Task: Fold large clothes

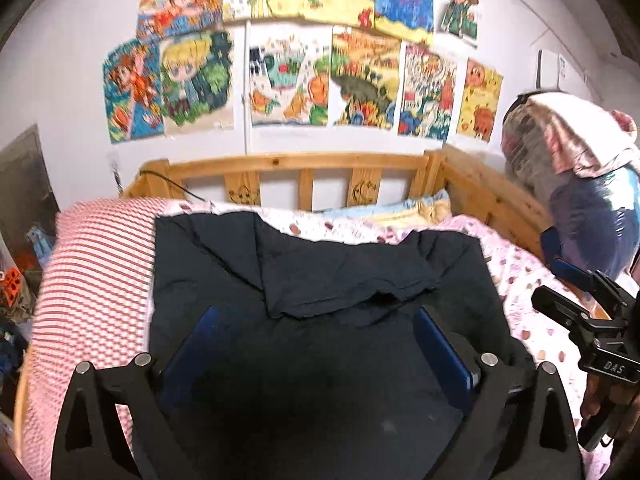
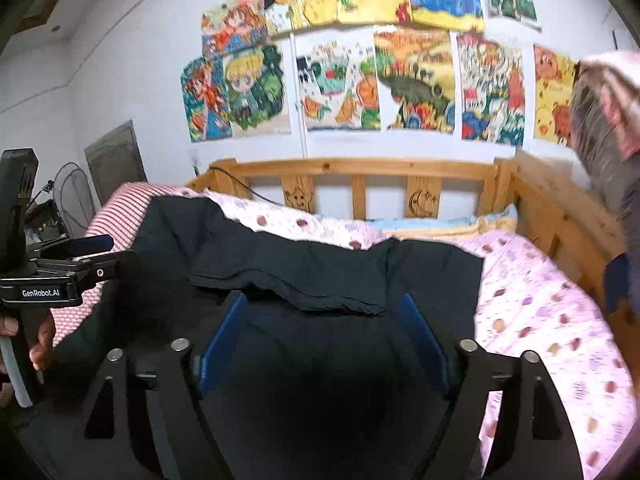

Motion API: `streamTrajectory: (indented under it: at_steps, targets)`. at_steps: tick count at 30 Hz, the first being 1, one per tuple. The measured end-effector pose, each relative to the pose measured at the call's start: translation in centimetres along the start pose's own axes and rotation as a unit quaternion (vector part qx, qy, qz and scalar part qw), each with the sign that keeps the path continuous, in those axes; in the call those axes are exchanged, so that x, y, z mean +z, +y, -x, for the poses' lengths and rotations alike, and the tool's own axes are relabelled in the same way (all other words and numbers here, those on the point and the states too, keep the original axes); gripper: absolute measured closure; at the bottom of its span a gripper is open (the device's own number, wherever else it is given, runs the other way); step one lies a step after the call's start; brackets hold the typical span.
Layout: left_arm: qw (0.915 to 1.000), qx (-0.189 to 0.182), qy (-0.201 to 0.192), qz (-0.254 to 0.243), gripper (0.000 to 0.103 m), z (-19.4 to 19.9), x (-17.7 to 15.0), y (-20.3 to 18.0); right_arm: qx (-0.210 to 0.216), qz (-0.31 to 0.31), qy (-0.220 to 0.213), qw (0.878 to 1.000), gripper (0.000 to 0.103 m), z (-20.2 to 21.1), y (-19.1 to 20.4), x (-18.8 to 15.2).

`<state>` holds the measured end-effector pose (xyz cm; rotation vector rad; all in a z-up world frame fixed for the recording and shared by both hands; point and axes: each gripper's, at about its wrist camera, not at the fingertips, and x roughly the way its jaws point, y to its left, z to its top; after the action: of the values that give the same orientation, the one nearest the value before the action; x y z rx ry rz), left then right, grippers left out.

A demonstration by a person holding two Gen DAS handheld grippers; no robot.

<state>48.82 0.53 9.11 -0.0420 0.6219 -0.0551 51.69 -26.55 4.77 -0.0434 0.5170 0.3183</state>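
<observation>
Bed [image 1: 496, 196]: wooden frame against the wall, covered by a pink dotted quilt [image 2: 532, 304].
Garment [image 1: 320, 280]: dark, spread across the quilt, one layer folded over with a wrinkled edge.
Striped cushion [image 1: 92, 272]: red-and-white, touching the garment's left side.
Left gripper [image 1: 316, 344]: above the garment, blue fingers spread apart, grasping nothing.
Right gripper [image 2: 322, 336]: likewise over the garment, fingers spread, released.

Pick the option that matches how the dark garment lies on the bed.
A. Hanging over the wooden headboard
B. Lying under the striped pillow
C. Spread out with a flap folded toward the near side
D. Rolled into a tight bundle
C: the black garment lies spread on the pink dotted bedsheet, with a flap folded over its middle, short of the wooden headboard.
</observation>
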Motion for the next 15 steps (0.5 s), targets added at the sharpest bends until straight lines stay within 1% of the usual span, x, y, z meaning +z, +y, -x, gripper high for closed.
streamTrajectory:
  at_steps: [1,5,7,12,15]
  targets:
    - [1.0000,0.004,-0.006,-0.004,0.002,1.4,0.0,-0.3,0.000,0.003,-0.005,1.000,0.024,1.2,0.3,0.3]
    - [0.9993,0.005,-0.032,-0.017,0.000,6.2,-0.3,-1.1,-0.009,0.017,-0.025,0.999,0.018,5.8,1.1,0.8]
    - [0.9990,0.002,-0.038,-0.021,0.000,8.2,-0.7,-1.4,-0.012,0.021,-0.033,0.999,0.017,8.2,1.4,0.9]
    - [0.9984,-0.008,-0.050,-0.026,0.000,12.9,-2.1,-1.8,-0.017,0.016,-0.044,0.999,0.012,12.7,2.1,0.6]
    - [0.9980,-0.003,-0.055,-0.033,0.000,15.2,-3.2,-2.2,-0.016,0.009,-0.049,0.999,0.011,15.1,2.6,-0.1]
